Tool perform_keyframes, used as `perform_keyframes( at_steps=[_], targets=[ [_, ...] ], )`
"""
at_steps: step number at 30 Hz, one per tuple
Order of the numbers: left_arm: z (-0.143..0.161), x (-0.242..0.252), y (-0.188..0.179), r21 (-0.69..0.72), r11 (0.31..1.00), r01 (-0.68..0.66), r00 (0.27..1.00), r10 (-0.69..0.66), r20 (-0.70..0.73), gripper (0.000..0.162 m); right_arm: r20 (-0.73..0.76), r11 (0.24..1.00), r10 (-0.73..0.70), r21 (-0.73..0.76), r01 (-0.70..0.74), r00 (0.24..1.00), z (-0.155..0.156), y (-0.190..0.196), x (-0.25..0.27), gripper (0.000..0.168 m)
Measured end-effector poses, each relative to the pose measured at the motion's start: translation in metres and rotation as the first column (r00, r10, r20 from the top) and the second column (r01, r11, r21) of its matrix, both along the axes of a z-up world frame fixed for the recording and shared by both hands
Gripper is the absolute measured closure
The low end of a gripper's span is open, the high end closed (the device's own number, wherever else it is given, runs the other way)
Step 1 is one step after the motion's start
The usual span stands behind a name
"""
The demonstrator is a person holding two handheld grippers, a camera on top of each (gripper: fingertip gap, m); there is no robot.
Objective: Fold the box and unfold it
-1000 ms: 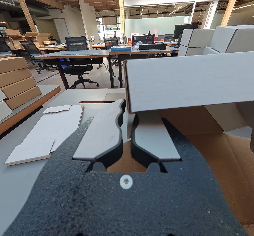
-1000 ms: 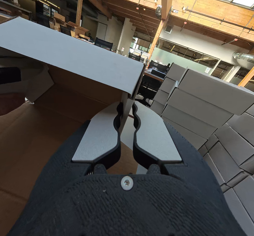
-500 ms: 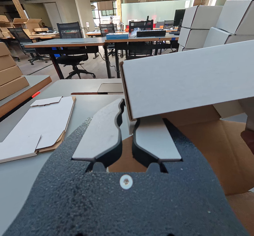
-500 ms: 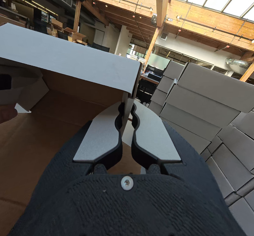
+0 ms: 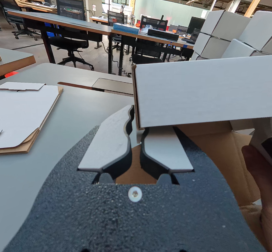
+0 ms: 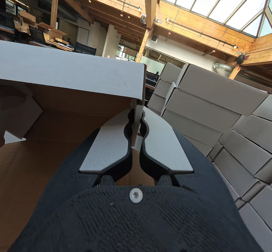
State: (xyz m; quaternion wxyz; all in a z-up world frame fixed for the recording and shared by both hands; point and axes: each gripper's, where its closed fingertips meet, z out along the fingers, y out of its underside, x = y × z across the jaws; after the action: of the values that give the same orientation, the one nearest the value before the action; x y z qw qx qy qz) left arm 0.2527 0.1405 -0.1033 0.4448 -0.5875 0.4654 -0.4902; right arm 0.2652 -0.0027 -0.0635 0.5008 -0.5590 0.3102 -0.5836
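A cardboard box, white outside and brown inside, is held up between my two grippers. In the left wrist view its white front panel (image 5: 203, 92) stretches to the right above the brown inside (image 5: 213, 156). My left gripper (image 5: 137, 121) is shut on the box's left side flap. In the right wrist view the white panel (image 6: 70, 74) stretches to the left over the brown inside (image 6: 66, 127). My right gripper (image 6: 136, 121) is shut on the right side flap. A hand with the other gripper shows at the right edge of the left wrist view (image 5: 259, 171).
A stack of flat box blanks (image 5: 25, 112) lies on the grey table (image 5: 82, 112) to the left. Stacks of folded white boxes (image 6: 206, 105) stand close on the right, also in the left wrist view (image 5: 229, 31). Desks and office chairs (image 5: 70, 42) stand beyond the table.
Both grippers stay shut on the box's side flaps. The left view has swung left and tilted down. The right view has tilted up, and the front panel has come further down over the box.
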Motion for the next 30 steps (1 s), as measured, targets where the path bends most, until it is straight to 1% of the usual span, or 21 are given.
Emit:
perform_keyframes(
  at_steps=[4, 7, 11, 13, 14, 16, 17, 19, 22, 24, 26, 27, 28, 30],
  targets=[
    [-0.007, 0.002, -0.002, -0.03, 1.0, -0.007, 1.0, 0.007, -0.019, 0.158, -0.012, 0.999, -0.016, 0.036, 0.016, 1.0, -0.002, 0.0, 0.006, 0.162],
    [-0.008, 0.003, 0.002, -0.016, 1.0, -0.004, 1.0, 0.004, -0.028, 0.158, -0.033, 0.999, -0.001, 0.035, 0.002, 0.999, -0.006, 0.002, 0.006, 0.162],
    [-0.005, 0.006, 0.008, 0.01, 1.0, 0.003, 0.999, -0.002, -0.04, 0.156, -0.082, 0.998, 0.064, 0.033, -0.062, 0.995, -0.008, 0.007, 0.004, 0.16],
    [0.0, 0.007, 0.009, 0.009, 1.0, 0.012, 0.999, -0.012, -0.039, 0.158, -0.069, 0.997, 0.07, 0.034, -0.068, 0.995, -0.004, 0.008, -0.002, 0.159],
    [0.002, 0.008, 0.011, 0.013, 1.0, 0.015, 0.999, -0.014, -0.041, 0.159, -0.08, 0.995, 0.086, 0.051, -0.082, 0.993, -0.004, 0.009, -0.006, 0.157],
    [0.005, 0.009, 0.018, 0.046, 0.999, 0.01, 0.999, -0.007, -0.054, 0.156, -0.056, 0.993, 0.118, 0.036, -0.116, 0.991, 0.003, 0.013, -0.019, 0.134],
    [0.007, 0.011, 0.021, 0.054, 0.998, 0.012, 0.998, -0.009, -0.057, 0.156, -0.037, 0.991, 0.133, 0.005, -0.133, 0.99, 0.008, 0.013, -0.028, 0.126],
    [0.013, 0.013, 0.028, 0.071, 0.997, 0.023, 0.998, -0.018, -0.062, 0.157, -0.026, 0.98, 0.196, -0.011, -0.197, 0.98, 0.022, 0.011, -0.043, 0.119],
    [0.029, 0.019, 0.031, 0.148, 0.984, 0.096, 0.993, -0.084, -0.085, 0.156, -0.029, 0.953, 0.298, 0.071, -0.296, 0.954, 0.047, -0.007, -0.06, 0.11],
    [0.04, 0.024, 0.024, 0.214, 0.954, 0.208, 0.974, -0.181, -0.136, 0.156, -0.033, 0.929, 0.352, 0.131, -0.345, 0.935, 0.06, -0.024, -0.068, 0.102],
    [0.052, 0.027, 0.013, 0.273, 0.901, 0.337, 0.936, -0.288, -0.205, 0.156, -0.035, 0.916, 0.38, 0.153, -0.371, 0.924, 0.067, -0.041, -0.074, 0.095],
    [0.058, 0.028, 0.003, 0.297, 0.856, 0.424, 0.9, -0.361, -0.244, 0.156, -0.037, 0.912, 0.39, 0.156, -0.38, 0.92, 0.069, -0.048, -0.077, 0.092],
    [0.059, 0.027, -0.007, 0.301, 0.804, 0.514, 0.85, -0.427, -0.309, 0.156, -0.036, 0.91, 0.394, 0.16, -0.383, 0.919, 0.07, -0.055, -0.079, 0.09],
    [0.057, 0.02, -0.024, 0.282, 0.684, 0.673, 0.718, -0.512, -0.471, 0.156, -0.03, 0.91, 0.395, 0.153, -0.386, 0.918, 0.069, -0.067, -0.083, 0.088]
  ],
)
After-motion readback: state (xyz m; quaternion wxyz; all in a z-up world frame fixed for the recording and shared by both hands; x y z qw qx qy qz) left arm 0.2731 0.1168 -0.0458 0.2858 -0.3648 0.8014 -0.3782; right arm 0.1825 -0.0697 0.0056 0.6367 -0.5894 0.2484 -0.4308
